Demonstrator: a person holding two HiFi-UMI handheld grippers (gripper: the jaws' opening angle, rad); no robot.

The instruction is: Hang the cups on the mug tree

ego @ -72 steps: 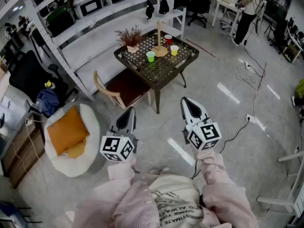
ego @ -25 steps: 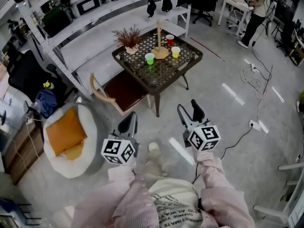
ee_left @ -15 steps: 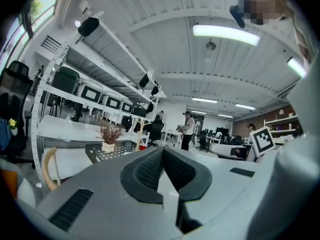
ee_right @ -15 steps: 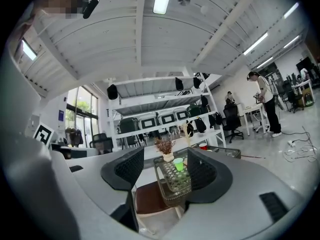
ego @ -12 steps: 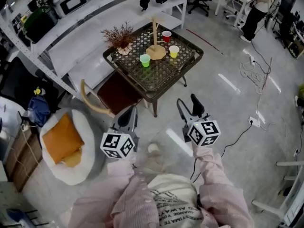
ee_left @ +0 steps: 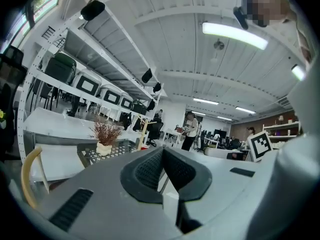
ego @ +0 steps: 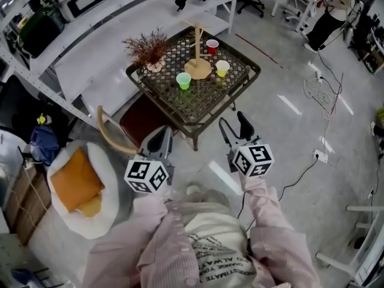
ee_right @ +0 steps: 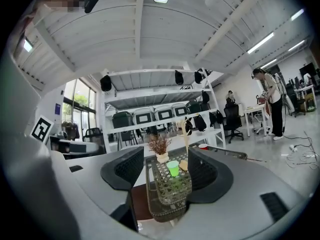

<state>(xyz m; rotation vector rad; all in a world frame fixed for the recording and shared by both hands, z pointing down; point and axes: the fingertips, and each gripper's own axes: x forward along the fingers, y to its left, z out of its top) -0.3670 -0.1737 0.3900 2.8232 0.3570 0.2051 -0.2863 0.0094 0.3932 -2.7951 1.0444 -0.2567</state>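
The left gripper [ego: 157,139] has its jaws pressed together and carries nothing; its own view shows the pads meeting at the tip. The right gripper [ego: 233,125] has its jaws spread with nothing between them; in its own view only the far table [ee_right: 169,204] shows through the gap. Both point about level toward the table [ego: 207,98] and hang over bare floor, just short of its near edge.

No part of the task is done yet, by the look of it. The mug tree [ego: 197,44] stands bare at the far middle of the table, its branches empty. All three cups stand upright on the mesh top: the green cup [ego: 183,80] near-left of the tree's base, the yellow cup [ego: 222,68] just right of the base, and the red cup [ego: 212,46] far-right of it. All three are left to pick up and hang.

The green cup lies nearest, ahead between the two grippers and closest to the right gripper's line; the other cups sit farther back. All are well apart from either gripper.
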